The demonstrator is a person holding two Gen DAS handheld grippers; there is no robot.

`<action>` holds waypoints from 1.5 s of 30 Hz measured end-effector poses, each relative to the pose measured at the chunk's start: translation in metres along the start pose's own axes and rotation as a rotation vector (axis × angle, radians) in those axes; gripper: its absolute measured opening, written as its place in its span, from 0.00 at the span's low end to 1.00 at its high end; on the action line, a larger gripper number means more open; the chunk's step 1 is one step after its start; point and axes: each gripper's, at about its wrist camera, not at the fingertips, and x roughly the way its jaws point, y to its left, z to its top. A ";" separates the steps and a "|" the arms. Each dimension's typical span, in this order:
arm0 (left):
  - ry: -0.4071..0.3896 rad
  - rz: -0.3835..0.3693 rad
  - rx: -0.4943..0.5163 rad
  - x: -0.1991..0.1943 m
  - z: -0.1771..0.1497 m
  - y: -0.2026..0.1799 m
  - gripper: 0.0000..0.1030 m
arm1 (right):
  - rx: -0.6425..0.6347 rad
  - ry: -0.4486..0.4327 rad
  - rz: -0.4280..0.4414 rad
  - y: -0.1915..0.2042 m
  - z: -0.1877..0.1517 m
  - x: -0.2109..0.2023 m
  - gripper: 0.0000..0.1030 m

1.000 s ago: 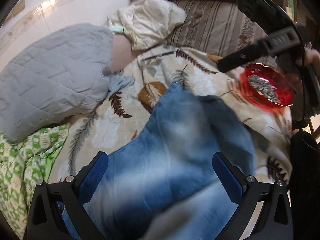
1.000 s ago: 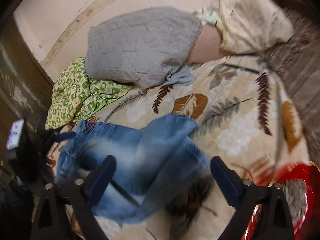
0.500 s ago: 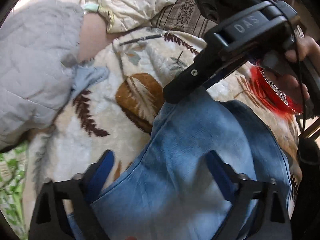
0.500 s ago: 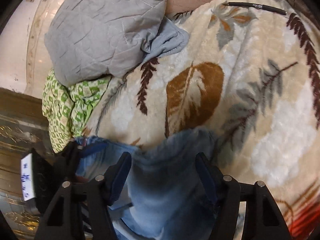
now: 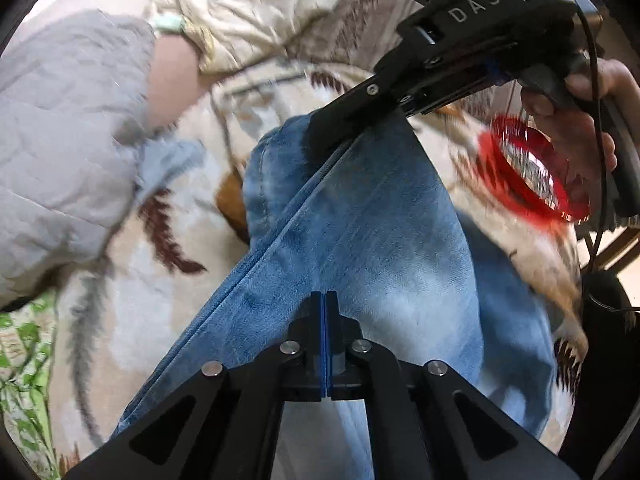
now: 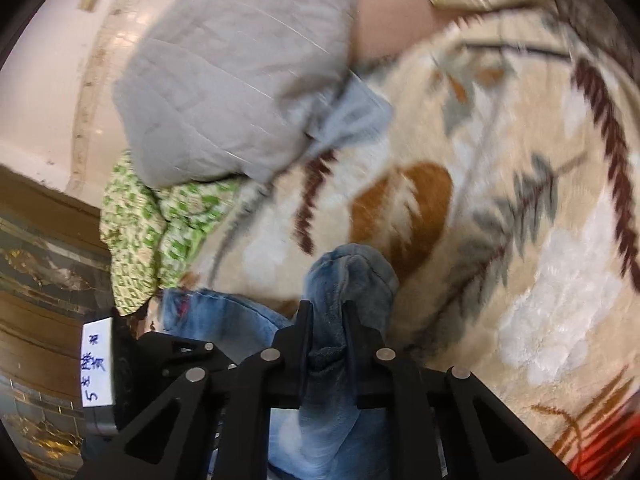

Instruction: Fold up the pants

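Observation:
Faded blue jeans (image 5: 360,240) lie on a leaf-patterned blanket (image 5: 152,300). My left gripper (image 5: 325,300) has its pads pressed together at the near part of the denim; whether cloth is pinched between them is hidden. My right gripper (image 6: 326,320) is shut on a bunched leg end of the jeans (image 6: 352,276). In the left wrist view the right gripper's black body (image 5: 460,56) reaches in from the upper right, over the far end of the jeans.
A grey quilted pillow (image 5: 68,140) and a green patterned cloth (image 6: 148,224) lie to the left. A cream cloth (image 5: 248,12) sits at the back. A red bowl (image 5: 532,168) stands at the right. Wooden furniture (image 6: 44,280) is beyond the blanket's left edge.
Both grippers were wide open over the jeans; both have closed. The right one now clamps the leg end, and the left one's pads have come together on the near denim.

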 end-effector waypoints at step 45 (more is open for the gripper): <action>-0.105 0.279 0.002 -0.068 0.022 0.081 0.03 | -0.038 -0.610 -0.215 0.086 0.014 -0.114 0.06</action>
